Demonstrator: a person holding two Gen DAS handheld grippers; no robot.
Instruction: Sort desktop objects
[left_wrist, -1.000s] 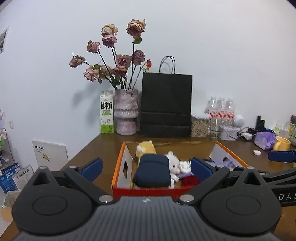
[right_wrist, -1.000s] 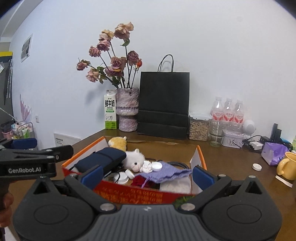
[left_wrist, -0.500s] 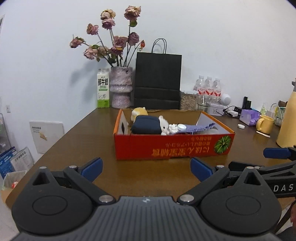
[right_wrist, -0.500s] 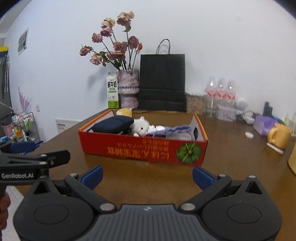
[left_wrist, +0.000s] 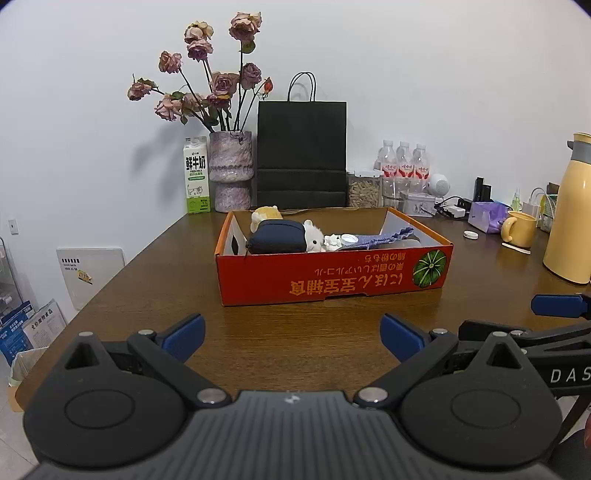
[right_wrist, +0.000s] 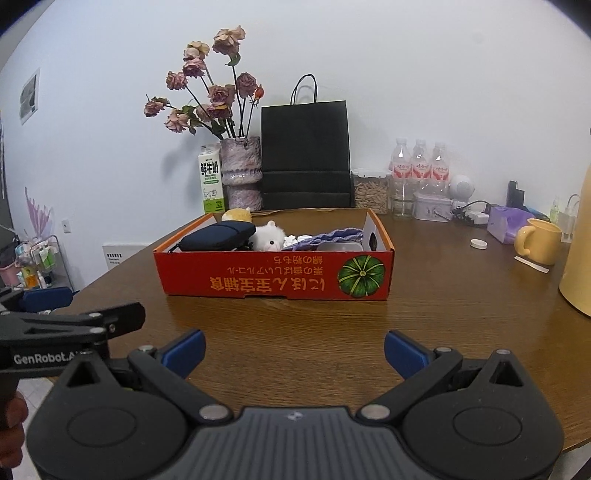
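Hovering apart, both hand-held grippers (left_wrist: 291, 334) (right_wrist: 293, 350) gape before the red box (left_wrist: 332, 280).

The left gripper (left_wrist: 291, 334) is level, its two blue-tipped fingers (left_wrist: 183, 332) spread wide with nothing between them. The right gripper (right_wrist: 293, 349) is level too, its fingers (right_wrist: 404, 352) equally wide apart and empty. The two sit side by side and near each other: the right one's arm and a blue tip show at the right edge of the left view, and the left one shows at the left edge of the right view. A hand (right_wrist: 11, 432) grips the left gripper's handle at the lower left corner there.
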